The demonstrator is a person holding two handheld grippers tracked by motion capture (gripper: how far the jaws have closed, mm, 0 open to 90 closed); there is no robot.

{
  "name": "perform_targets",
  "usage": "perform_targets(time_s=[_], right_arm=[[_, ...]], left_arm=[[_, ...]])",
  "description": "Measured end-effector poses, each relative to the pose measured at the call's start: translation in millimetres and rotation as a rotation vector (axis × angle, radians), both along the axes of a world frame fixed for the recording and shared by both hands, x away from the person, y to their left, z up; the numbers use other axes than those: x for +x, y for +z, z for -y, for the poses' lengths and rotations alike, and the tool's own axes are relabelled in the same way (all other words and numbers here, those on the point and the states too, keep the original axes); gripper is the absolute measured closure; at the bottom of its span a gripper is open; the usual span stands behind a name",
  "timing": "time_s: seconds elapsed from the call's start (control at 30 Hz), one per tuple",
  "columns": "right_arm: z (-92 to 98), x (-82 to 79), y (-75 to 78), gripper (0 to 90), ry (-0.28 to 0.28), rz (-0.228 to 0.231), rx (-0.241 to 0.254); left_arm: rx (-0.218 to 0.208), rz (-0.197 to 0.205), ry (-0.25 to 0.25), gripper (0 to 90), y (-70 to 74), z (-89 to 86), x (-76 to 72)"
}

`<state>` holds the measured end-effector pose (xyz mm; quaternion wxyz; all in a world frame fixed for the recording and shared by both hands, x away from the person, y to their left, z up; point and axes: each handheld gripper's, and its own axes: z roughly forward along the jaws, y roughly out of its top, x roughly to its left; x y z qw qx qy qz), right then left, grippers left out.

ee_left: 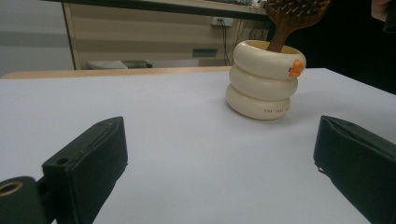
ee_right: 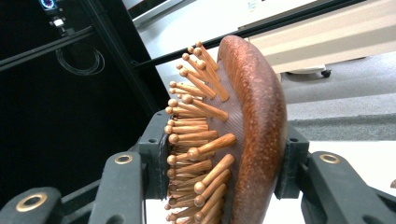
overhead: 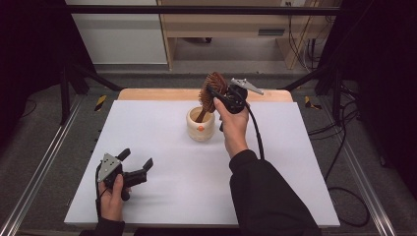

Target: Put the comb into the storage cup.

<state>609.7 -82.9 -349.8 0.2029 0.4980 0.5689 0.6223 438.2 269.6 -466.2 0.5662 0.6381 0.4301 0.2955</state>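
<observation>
A wooden hairbrush point(overhead: 211, 91) with peg bristles stands tilted, handle down inside a cream ringed cup point(overhead: 200, 125) at the table's middle back. My right gripper point(overhead: 215, 93) is shut on the brush head point(ee_right: 243, 135), one jaw against the bristles and the other on the smooth back. The cup point(ee_left: 264, 80) carries an orange duck bill, with the brush point(ee_left: 292, 16) rising out of it. My left gripper point(overhead: 136, 161) rests on the table at the front left, open, its jaws wide apart with nothing between them.
The white table top point(overhead: 162, 162) has a wooden strip point(overhead: 147, 94) along its far edge. A black frame bar point(overhead: 196, 10) runs overhead at the back, and cables point(overhead: 339, 147) lie on the floor to the right.
</observation>
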Motion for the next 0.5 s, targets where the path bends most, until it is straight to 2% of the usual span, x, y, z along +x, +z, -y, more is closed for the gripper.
perform_targets(time_s=[0.3,0.5], right_arm=[[2.0,1.9,-5.7,49.7,-0.002,-0.015,0.024],[0.7,3.2,-7.5,49.6,0.000,-0.015,0.018]], left_arm=[[0.000,0.000,-0.001,2.8,0.1,0.2,-0.2],[-0.001,0.000,-0.002,2.8,0.1,-0.1,-0.2]])
